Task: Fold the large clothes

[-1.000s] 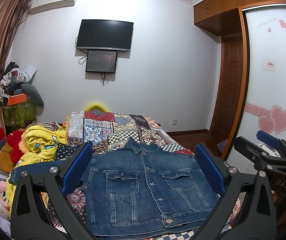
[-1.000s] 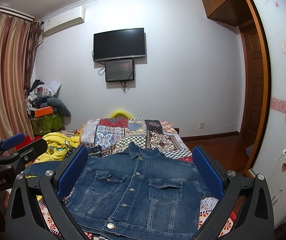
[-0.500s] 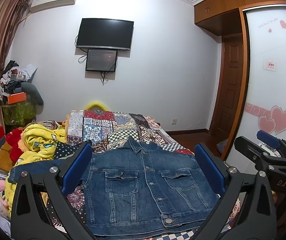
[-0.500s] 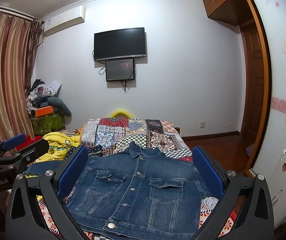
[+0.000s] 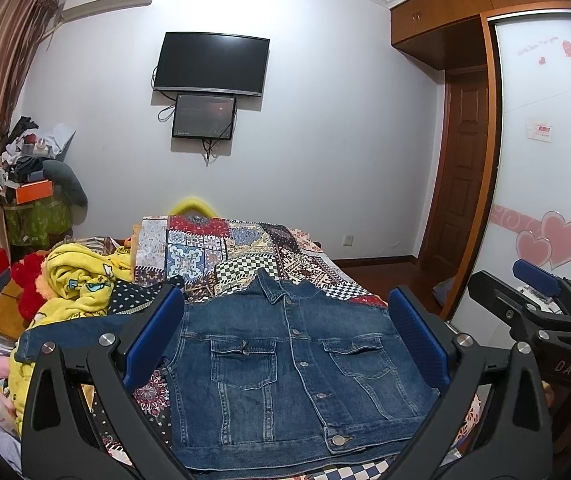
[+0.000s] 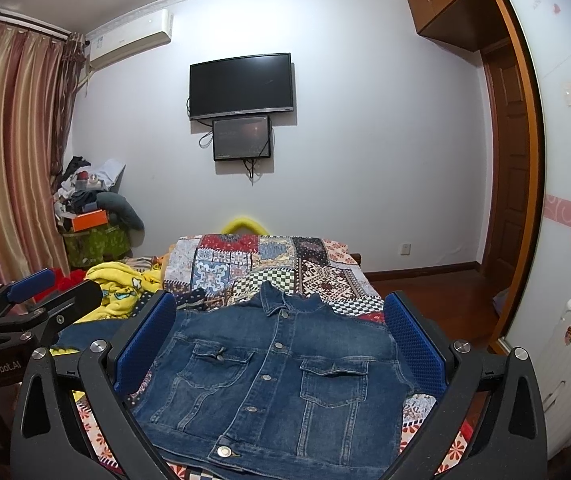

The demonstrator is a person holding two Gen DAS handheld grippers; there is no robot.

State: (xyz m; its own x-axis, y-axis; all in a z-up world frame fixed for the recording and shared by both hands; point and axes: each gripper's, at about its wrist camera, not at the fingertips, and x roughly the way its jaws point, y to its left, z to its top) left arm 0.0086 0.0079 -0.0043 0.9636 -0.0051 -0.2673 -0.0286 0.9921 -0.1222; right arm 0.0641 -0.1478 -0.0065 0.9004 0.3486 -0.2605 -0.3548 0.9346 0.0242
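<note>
Bedroom backdrop: wall television (image 5: pixel 211 64), wardrobe door, bed (image 5: pixel 221 240) under patchwork cover.

Left wrist view: we held left claw (image 5: pixel 285 344) wide, nothing between pads, hovering above denim jacket (image 5: pixel 285 368). Jacket lay front up, buttoned, spread flat on bed, presumably for clean fold lines. One sleeve stretched out left, over yellow blanket (image 5: pixel 81 276). Right claw (image 5: pixel 533 292) was at right edge.

Right wrist view: we kept right claw (image 6: pixel 281 340) wide too, empty, above denim jacket (image 6: pixel 277 368). Left claw (image 6: pixel 41 292) was alongside, so we judged fold not yet started.
</note>
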